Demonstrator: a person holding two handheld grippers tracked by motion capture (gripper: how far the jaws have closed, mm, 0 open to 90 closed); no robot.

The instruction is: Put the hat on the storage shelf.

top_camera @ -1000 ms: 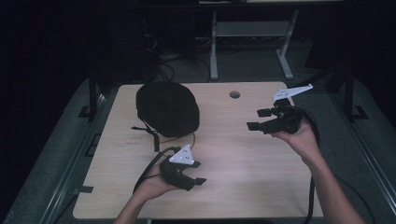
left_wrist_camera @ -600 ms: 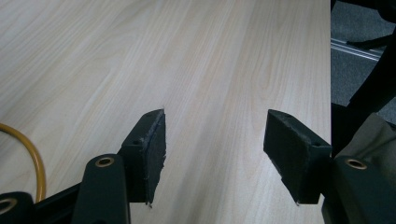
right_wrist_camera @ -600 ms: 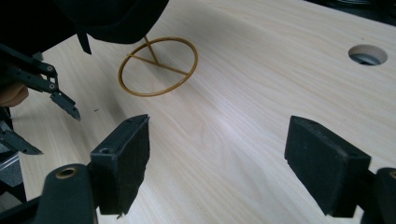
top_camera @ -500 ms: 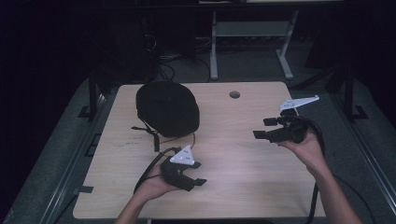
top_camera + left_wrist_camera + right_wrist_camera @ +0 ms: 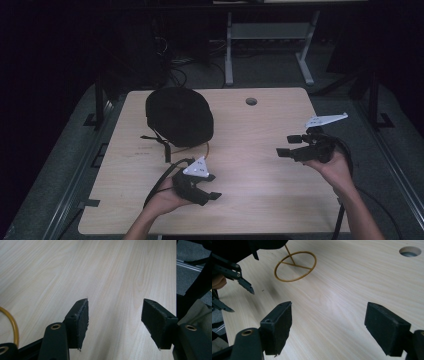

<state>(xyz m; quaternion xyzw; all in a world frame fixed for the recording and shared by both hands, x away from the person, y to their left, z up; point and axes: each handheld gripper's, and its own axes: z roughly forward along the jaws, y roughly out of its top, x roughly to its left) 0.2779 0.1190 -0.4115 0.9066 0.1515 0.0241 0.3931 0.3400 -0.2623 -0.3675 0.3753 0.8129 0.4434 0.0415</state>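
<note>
A black dome-shaped cap [image 5: 177,116] with dangling straps lies on the far left part of the pale wooden table [image 5: 260,200]. A thin yellow wire ring [image 5: 295,266] pokes out beside it, and part of that yellow ring [image 5: 13,327] shows at the left edge of the left gripper view. My left gripper [image 5: 214,186] rests near the front middle, open with nothing between its pads [image 5: 82,320]. My right gripper [image 5: 288,145] hovers over the right side, pointing left, jaws wide open and empty [image 5: 328,322]. The left gripper's jaw tips [image 5: 239,280] show in the right gripper view.
A round cable hole [image 5: 251,101] sits at the table's far middle, also seen as the hole [image 5: 410,251] in the right gripper view. A white-legged table frame [image 5: 270,45] stands on the dark floor beyond. Cables trail from both grippers toward the front edge.
My right gripper has moved toward the near side of the table and slightly right, still open. The left gripper and the cap have stayed put.
</note>
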